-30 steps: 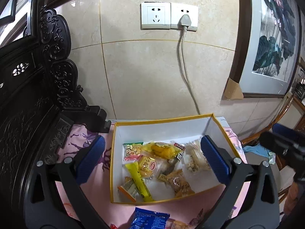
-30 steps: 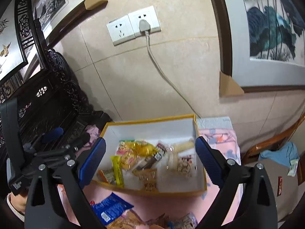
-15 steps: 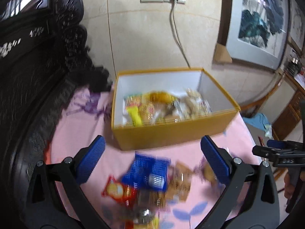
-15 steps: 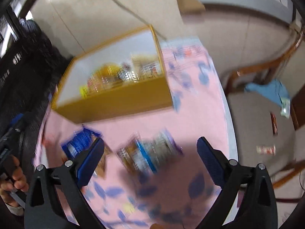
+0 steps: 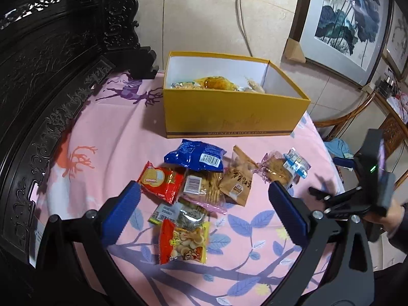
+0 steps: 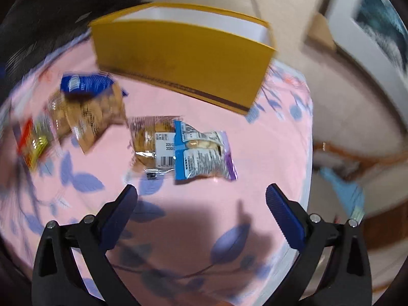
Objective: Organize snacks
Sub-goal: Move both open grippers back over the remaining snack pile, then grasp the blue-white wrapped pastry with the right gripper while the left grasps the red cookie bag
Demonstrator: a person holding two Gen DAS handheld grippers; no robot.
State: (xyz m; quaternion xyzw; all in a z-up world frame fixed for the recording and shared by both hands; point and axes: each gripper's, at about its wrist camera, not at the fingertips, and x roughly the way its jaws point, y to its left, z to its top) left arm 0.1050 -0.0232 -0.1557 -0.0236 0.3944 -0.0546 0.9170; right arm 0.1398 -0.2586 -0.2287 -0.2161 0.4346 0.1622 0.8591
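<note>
Both grippers wide open, nothing held. Right gripper (jaws just opened further) sits just short of the blue-and-white cracker pack on the pink cloth; yellow box behind. Left gripper over the red-yellow snack bag. Straddle pack's narrow width, pinch mid-pack, avoid the neighbour wrapper.

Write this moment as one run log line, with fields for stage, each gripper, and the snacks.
stage: reaching for loose snacks | left gripper: open, empty | right gripper: open, empty | yellow box: partly filled | loose snacks: on pink cloth
</note>
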